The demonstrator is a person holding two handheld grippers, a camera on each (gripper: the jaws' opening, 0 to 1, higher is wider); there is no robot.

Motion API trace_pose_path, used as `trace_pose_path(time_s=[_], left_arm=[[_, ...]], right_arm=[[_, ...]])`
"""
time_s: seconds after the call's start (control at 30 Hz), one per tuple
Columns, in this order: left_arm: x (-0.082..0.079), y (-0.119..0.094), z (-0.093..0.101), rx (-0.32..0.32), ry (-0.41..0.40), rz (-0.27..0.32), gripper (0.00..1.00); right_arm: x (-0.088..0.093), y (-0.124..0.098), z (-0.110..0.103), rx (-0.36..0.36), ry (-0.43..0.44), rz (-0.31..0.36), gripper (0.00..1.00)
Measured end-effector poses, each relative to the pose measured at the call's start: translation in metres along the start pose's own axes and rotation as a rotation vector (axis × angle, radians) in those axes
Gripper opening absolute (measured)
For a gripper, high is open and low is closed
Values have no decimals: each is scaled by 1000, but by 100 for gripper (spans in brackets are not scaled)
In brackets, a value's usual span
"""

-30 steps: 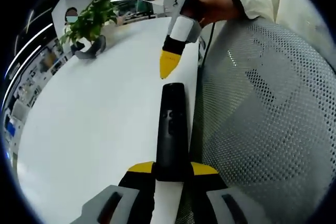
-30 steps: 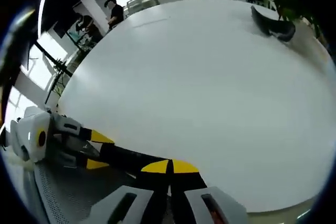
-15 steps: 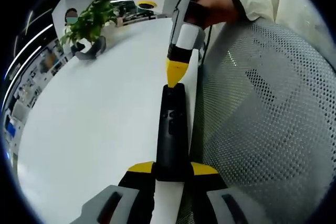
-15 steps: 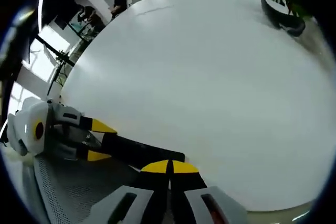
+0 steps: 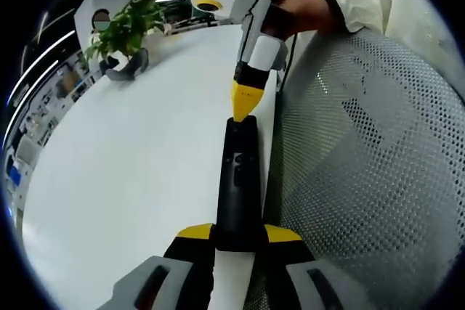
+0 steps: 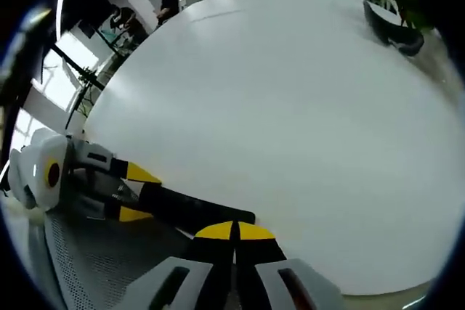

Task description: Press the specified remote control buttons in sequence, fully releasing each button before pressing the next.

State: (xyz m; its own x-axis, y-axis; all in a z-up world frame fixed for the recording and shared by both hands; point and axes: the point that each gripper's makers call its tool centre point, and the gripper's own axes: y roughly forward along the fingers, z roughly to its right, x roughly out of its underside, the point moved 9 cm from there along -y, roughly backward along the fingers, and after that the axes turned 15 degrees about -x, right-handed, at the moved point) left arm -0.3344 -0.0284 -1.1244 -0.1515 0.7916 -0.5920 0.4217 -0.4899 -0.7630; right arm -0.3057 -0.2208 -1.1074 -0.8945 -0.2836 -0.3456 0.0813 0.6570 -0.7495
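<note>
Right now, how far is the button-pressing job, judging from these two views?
Done: the left gripper already holds the black remote by its near end, over the white table's edge. In hand: the right gripper's closed yellow tips are at the remote's far end; whether they press a button cannot be told. Left: the two buttons at mid-body are untouched now; how many presses remain cannot be told.

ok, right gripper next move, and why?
Probably lift straight off. The right gripper, jaws closed, has its tip on the far end of the remote, which the left gripper holds; each press must fully release before the next.
</note>
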Motion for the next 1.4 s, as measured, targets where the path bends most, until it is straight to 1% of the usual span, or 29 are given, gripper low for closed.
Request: trace_pose_path(time_s=[0.07, 0.13, 0.17, 0.27, 0.4, 0.5, 0.57, 0.6, 0.67, 0.77, 0.8, 0.83, 0.87, 0.9, 1.07, 1.3, 1.4], left_arm=[[0, 0, 0, 0, -1, 1, 24], [0, 0, 0, 1, -2, 3, 24], [0, 0, 0, 1, -1, 5, 24], [1, 0, 0, 1, -1, 7, 24], [1, 0, -1, 1, 0, 10, 24], [1, 0, -1, 2, -2, 13, 24], [1, 0, 0, 0, 1, 13, 24], [1, 0, 0, 0, 1, 14, 24], [1, 0, 0, 0, -1, 14, 24], [1, 0, 0, 1, 0, 16, 24], [1, 0, 0, 1, -1, 16, 24], [1, 0, 0, 2, -2, 17, 24], [1, 0, 0, 1, -2, 17, 24], [1, 0, 0, 1, 0, 18, 24], [1, 0, 0, -1, 3, 18, 24], [1, 0, 0, -1, 3, 20, 24], [1, 0, 0, 0, 3, 20, 24]], right_arm=[[0, -1, 1, -15, 28, 11, 0], [1, -1, 3, -41, 89, 42, 0], [1, -2, 4, -46, 98, 44, 0], [0, -1, 2, -38, 78, 29, 0], [0, 1, -3, -17, 20, 7, 0], [0, 3, -4, -26, -2, -6, 0], [0, 4, -5, -46, -1, -11, 0], [0, 4, -5, -42, -4, -12, 0], [-2, 3, -4, -43, -17, -4, 0], [-3, 3, -8, -62, -32, 8, 0], [-2, 6, -8, -63, -33, -3, 0], [1, 8, -7, -50, -28, -35, 0], [-1, 9, -8, -57, -31, -18, 0], [-1, 7, -8, -53, -30, -16, 0], [0, 5, -4, -72, 40, 12, 0], [0, 6, -5, -70, 32, 11, 0], [0, 5, -4, -74, 46, 17, 0]])
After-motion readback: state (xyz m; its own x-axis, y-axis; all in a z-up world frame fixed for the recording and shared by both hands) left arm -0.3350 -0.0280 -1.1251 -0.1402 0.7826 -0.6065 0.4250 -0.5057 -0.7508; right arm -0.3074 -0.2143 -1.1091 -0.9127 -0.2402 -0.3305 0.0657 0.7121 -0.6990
